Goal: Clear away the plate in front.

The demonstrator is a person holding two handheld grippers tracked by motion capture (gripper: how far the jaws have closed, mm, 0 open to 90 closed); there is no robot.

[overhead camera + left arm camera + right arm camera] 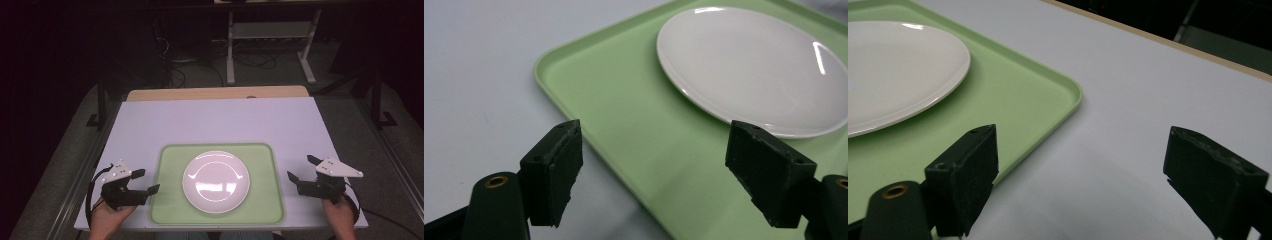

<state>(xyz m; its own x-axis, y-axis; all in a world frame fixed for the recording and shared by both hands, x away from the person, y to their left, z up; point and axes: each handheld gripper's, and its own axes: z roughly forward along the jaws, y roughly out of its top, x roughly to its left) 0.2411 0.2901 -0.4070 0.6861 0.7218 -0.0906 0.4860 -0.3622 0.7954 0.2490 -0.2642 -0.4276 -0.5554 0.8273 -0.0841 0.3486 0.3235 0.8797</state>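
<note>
— Two black jaws rose at the bottom of the left gripper view, spread wide with nothing between them. How did that left gripper [146,181] sit?

— It was held in the person's left hand [107,216] near the table's front left corner, jaws pointing toward the green tray [624,130]. One jaw hung over the white table [220,120], the other over the tray's left rim, touching nothing that I could see.

— And the right gripper [303,167]?

— Much the same, mirrored. Its jaws stood wide apart and empty, one over the tray's right edge, the other over bare table. The right hand [339,216] held it near the front right corner, with a grey three-cornered plate on top.

— Where was the plate?

— The white plate [216,181] lay flat in the middle of the tray, glossy and empty, between the two grippers and apart from both.

— Beyond that?

— A wooden strip [217,93] ran along the table's far edge, and behind it were a dark floor, cables and a light metal frame [272,37]
</note>
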